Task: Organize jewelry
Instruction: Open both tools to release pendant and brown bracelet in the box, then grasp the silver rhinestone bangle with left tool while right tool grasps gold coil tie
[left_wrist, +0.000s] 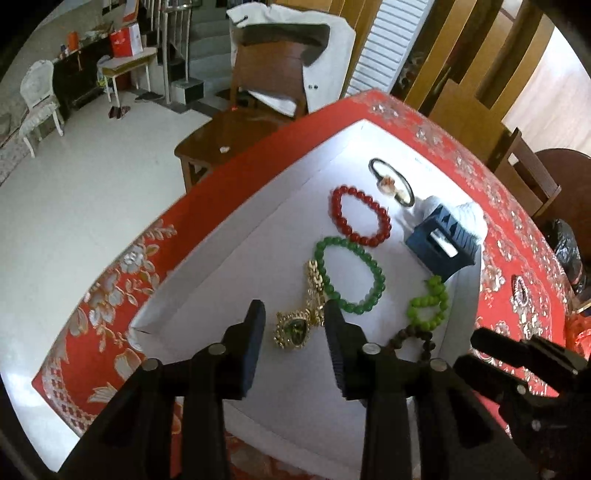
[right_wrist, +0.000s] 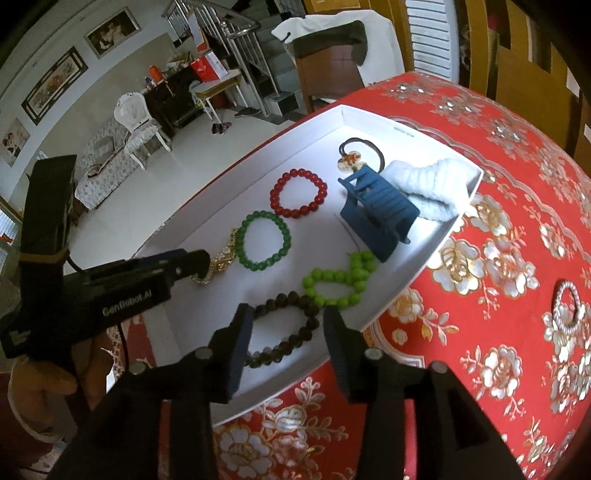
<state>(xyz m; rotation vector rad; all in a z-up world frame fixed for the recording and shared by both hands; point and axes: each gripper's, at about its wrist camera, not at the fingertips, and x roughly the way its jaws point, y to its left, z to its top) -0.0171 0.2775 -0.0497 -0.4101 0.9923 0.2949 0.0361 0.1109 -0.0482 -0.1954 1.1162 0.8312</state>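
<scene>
- Both tongs are spread: left gripper (left_wrist: 293, 314) straddles the gold watch (left_wrist: 295, 328) at lower centre; right gripper (right_wrist: 288, 317) straddles the dark bead bracelet (right_wrist: 284, 332).
- Judgement: close squarely on the watch case inside the white tray (left_wrist: 229, 243), avoiding the green bracelet (left_wrist: 349, 275).

Tray floor, 10 o'clock side: bare white tray (left_wrist: 229, 236) — open passage.
Centre: red bracelet (left_wrist: 360, 216), green bracelet (left_wrist: 349, 275) lie flat.
2 o'clock: blue clip (right_wrist: 376, 216) stands tall — blocks.
Tablecloth (right_wrist: 480, 332), 3 o'clock: open.
</scene>
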